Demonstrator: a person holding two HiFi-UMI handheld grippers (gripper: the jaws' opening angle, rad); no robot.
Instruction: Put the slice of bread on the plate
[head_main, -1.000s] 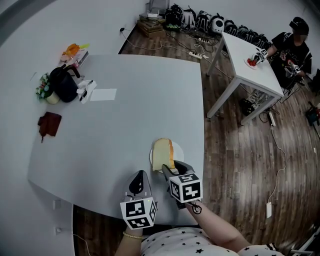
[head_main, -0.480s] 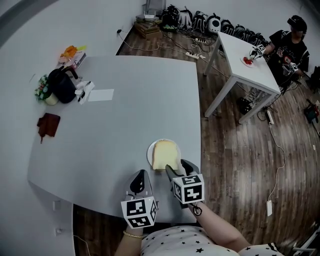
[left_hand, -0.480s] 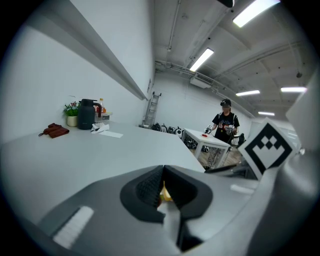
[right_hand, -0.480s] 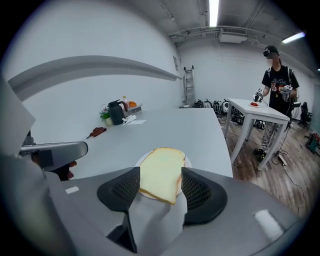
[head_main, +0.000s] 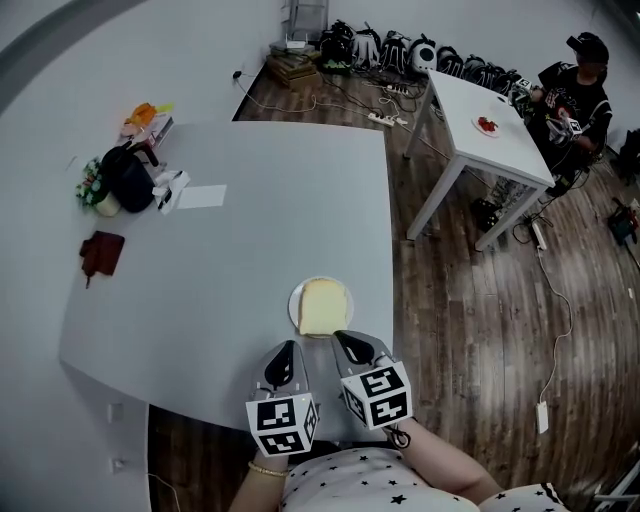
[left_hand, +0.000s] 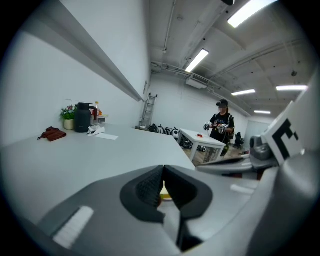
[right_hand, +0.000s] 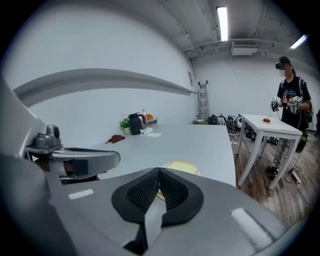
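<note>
bread (head_main: 324, 305) flat on plate (head_main: 293, 306) | I'd rate it light, soft, tearable: pinch crust edge gently | left gripper (head_main: 283, 362), right gripper (head_main: 350, 347) closed, empty

Table (head_main: 250, 230): plain pale grey. Plate (head_main: 294, 303): white. Slice of bread (head_main: 324, 306): pale yellow face, tan crust edge.
Left gripper (head_main: 287, 346), right gripper (head_main: 340, 337): grey bodies, black ribbed pads (right_hand: 142, 193). Marker cubes (head_main: 281, 425): white with black square patterns.
Floor (head_main: 470, 300): dark brown wood planks.
Jug (head_main: 128, 176): black. Pouch (head_main: 101, 253): dark red. Sheet of paper (head_main: 202, 196): white.
Shirt (head_main: 360, 485): white, small black stars.
Far table (head_main: 490, 135): white. Person (head_main: 575, 95) beside it: black clothes.
</note>
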